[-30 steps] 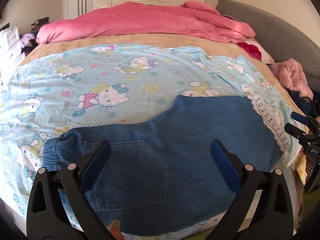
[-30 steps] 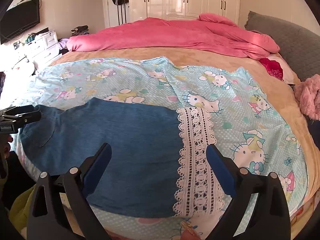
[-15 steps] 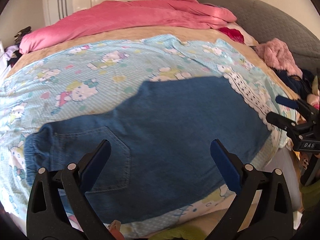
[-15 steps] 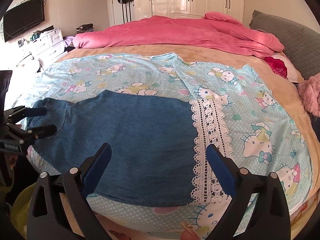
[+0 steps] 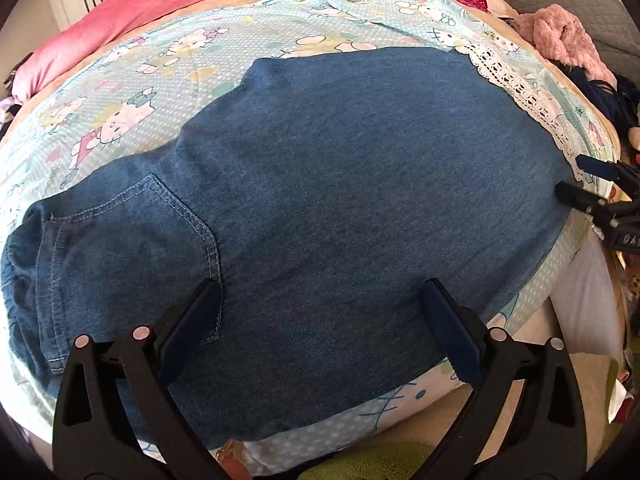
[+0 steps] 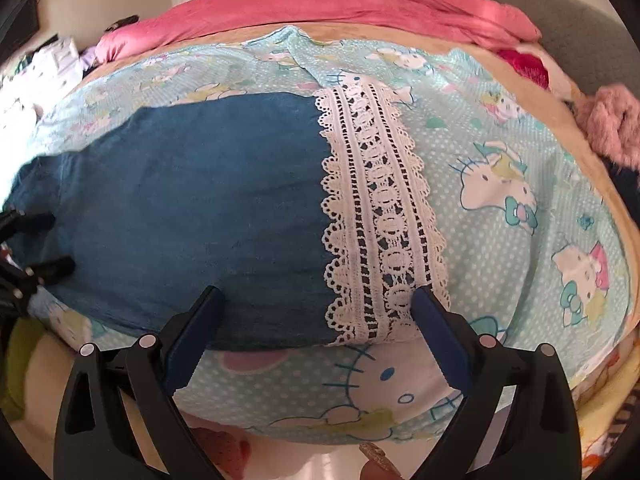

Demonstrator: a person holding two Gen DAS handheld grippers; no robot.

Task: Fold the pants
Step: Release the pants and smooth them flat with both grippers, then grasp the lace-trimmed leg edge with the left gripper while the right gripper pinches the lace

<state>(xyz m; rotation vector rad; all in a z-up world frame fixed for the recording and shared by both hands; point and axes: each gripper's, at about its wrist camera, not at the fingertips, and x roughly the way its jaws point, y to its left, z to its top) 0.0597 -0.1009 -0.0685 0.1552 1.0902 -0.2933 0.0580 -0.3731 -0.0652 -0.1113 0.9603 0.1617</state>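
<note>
Both grippers have come down close over the bed in the last second; the pants now fill most of each view where earlier they lay well below.

Nearest, the left gripper (image 5: pixel 320 320) hangs with its claw spread wide and empty over the waist end of the pants (image 5: pixel 340 184), its left finger just at the corner of the back pocket (image 5: pixel 136 248). The right gripper (image 6: pixel 314 320) is likewise wide and holds nothing, and straddles the near edge of the leg end, one finger over the denim and the other at the lace hem (image 6: pixel 380 216).

The pants lie flat across the cartoon-print sheet (image 6: pixel 520 184), already doubled leg on leg, waistband to the person's left and lace hem to the right.

Judging by this drop, the approach is almost over and the next step is likely a pinch at each end to bring hem toward waist.

Beyond lie the tan blanket (image 6: pixel 460 46), then the pink quilt (image 6: pixel 340 4) heaped at the far side.
</note>
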